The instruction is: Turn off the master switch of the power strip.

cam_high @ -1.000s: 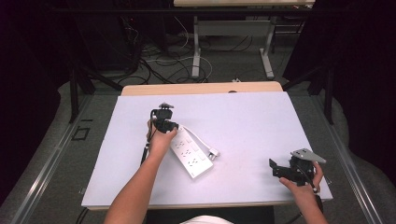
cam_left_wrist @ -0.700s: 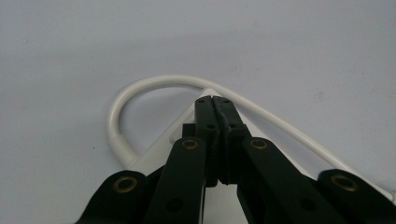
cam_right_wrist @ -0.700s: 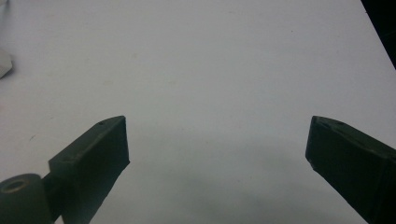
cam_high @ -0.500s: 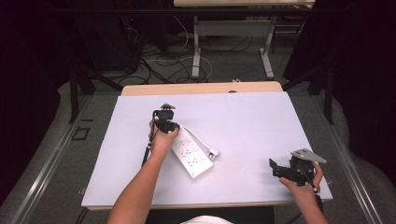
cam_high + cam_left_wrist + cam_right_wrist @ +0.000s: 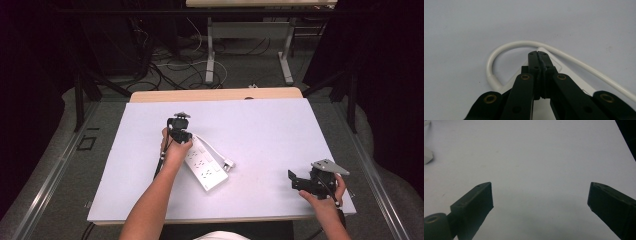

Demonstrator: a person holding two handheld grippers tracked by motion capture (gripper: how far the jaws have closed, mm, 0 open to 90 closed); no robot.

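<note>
A white power strip (image 5: 205, 164) lies slantwise on the white table (image 5: 280, 135), its white cord (image 5: 214, 149) running along its right side to a plug (image 5: 229, 163). My left gripper (image 5: 179, 134) points down at the strip's far end. In the left gripper view the jaws are shut, tips (image 5: 537, 53) together with nothing between them, just above the end of the strip (image 5: 554, 71) where the cord (image 5: 499, 51) loops out. My right gripper (image 5: 296, 181) rests near the table's front right corner, well apart from the strip. Its jaws (image 5: 540, 197) stand wide open over bare table.
A wooden tabletop edge (image 5: 215, 94) shows behind the white sheet. Beyond it are table legs (image 5: 210, 55) and loose cables (image 5: 165, 70) on the floor. A white object's corner (image 5: 427, 155) sits at the left edge of the right gripper view.
</note>
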